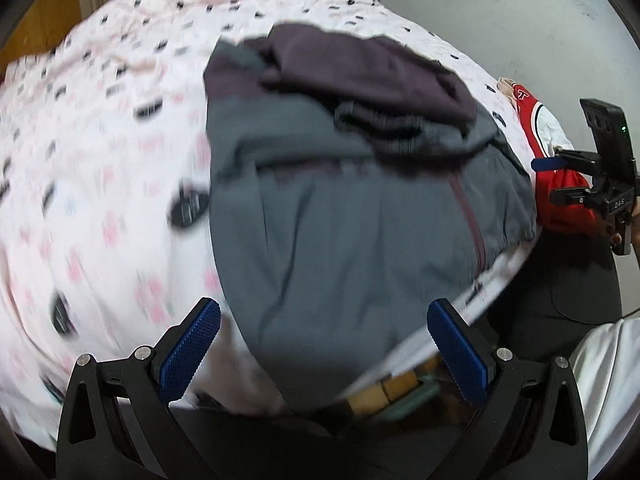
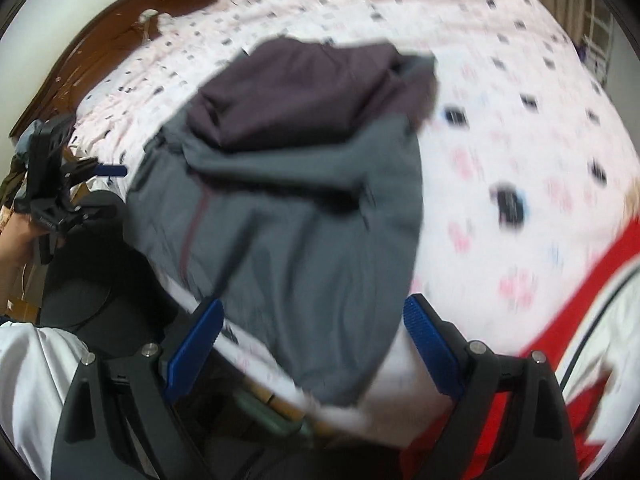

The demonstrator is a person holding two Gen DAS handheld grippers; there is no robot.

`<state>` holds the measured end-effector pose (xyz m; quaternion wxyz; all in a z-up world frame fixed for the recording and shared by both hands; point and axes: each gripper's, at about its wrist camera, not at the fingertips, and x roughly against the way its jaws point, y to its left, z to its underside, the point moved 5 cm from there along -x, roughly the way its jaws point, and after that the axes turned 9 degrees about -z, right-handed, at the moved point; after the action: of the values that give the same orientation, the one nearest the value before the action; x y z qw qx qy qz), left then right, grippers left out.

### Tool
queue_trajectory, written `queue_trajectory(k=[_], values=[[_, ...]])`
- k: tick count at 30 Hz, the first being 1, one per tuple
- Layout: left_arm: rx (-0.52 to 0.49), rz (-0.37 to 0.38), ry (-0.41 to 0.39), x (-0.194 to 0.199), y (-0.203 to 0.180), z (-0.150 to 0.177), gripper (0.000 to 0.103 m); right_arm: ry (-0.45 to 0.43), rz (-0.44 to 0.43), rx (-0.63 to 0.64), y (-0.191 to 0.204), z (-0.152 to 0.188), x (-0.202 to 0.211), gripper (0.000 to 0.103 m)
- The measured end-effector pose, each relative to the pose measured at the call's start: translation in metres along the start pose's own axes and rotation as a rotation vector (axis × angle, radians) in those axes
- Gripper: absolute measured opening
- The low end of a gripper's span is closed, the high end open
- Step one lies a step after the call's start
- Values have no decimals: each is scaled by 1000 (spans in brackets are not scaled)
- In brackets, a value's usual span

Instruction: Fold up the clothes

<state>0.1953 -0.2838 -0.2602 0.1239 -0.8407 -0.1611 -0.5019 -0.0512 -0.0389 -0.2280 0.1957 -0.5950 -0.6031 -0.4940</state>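
A grey jacket (image 1: 340, 240) with a dark purple upper part (image 1: 360, 72) lies partly folded on the bed, its lower hem hanging over the near edge. In the right wrist view the same grey jacket (image 2: 300, 232) fills the middle, purple part (image 2: 304, 88) on top. My left gripper (image 1: 324, 344) hovers open above the jacket's near end, blue pads (image 1: 192, 348) wide apart and holding nothing. My right gripper (image 2: 316, 348) is also open over the jacket's hem, nothing between its pads (image 2: 430, 352). Both views are motion-blurred.
The bed carries a white-pink patterned sheet (image 1: 100, 160). A red and white garment (image 1: 560, 184) lies at the bed's right side, seen as the red and white garment (image 2: 580, 320) by my right gripper. A wooden headboard (image 2: 100, 40) stands at the far left. A white sleeve (image 1: 608, 380) shows.
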Motion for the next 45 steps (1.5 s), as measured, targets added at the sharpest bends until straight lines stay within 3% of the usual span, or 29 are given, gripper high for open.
queue_trajectory(k=[7, 20, 30, 36, 45], values=[[93, -65, 32, -11, 3, 17, 102, 22, 14, -71, -9, 23, -14, 92], [277, 46, 96, -39, 13, 32, 102, 62, 28, -106, -14, 32, -39, 92], [240, 72, 69, -46, -9, 23, 102, 84, 55, -107, -12, 32, -49, 86], [295, 64, 61, -50, -9, 21, 102, 80, 60, -112, -10, 31, -50, 86], [311, -21, 38, -54, -17, 21, 102, 75, 55, -116, -7, 30, -52, 86]])
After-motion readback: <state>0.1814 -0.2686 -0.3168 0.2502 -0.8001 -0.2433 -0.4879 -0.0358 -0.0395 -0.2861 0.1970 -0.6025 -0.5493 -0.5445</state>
